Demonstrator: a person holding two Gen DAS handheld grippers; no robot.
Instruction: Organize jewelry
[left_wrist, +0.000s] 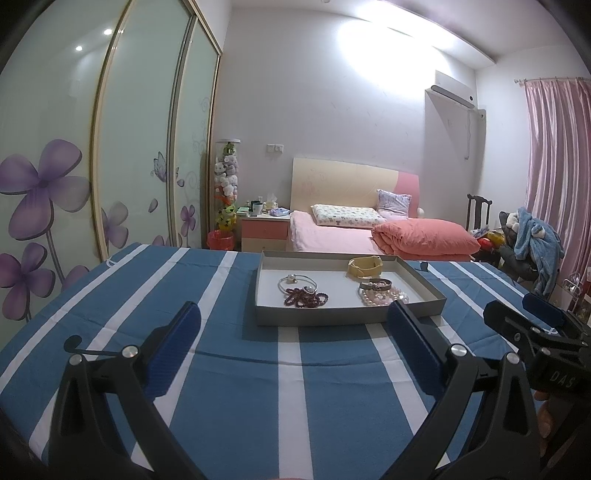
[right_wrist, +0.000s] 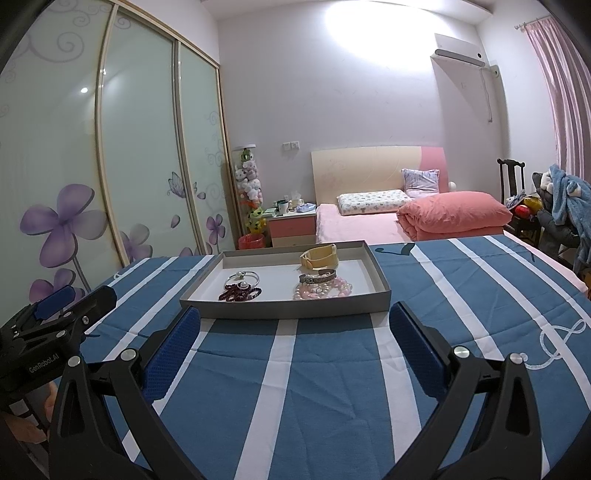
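One grey tray (left_wrist: 343, 318) sits on the striped cloth near its far edge. Inside it lie five pieces of jewelry: one yellow strap (left_wrist: 364, 266) toward the far right corner, one silver bangle (left_wrist: 295, 282) at the left, one dark red bead bracelet (left_wrist: 305, 297) at the near left, one patterned band (left_wrist: 376, 284) and one pink bead bracelet (left_wrist: 384, 296) at the near right. Two grippers are in view, one left gripper (left_wrist: 293, 345) and one right gripper (right_wrist: 295, 345).

Left gripper (left_wrist: 293, 347) and right gripper (right_wrist: 295, 349): black angular frames with triangular cut-outs, silver round-head screws at the pivots, and blue textured pads (right_wrist: 171, 356) lining the fingers. White lettering "GenRobot.AI" marks the left body; "DAS" the right.
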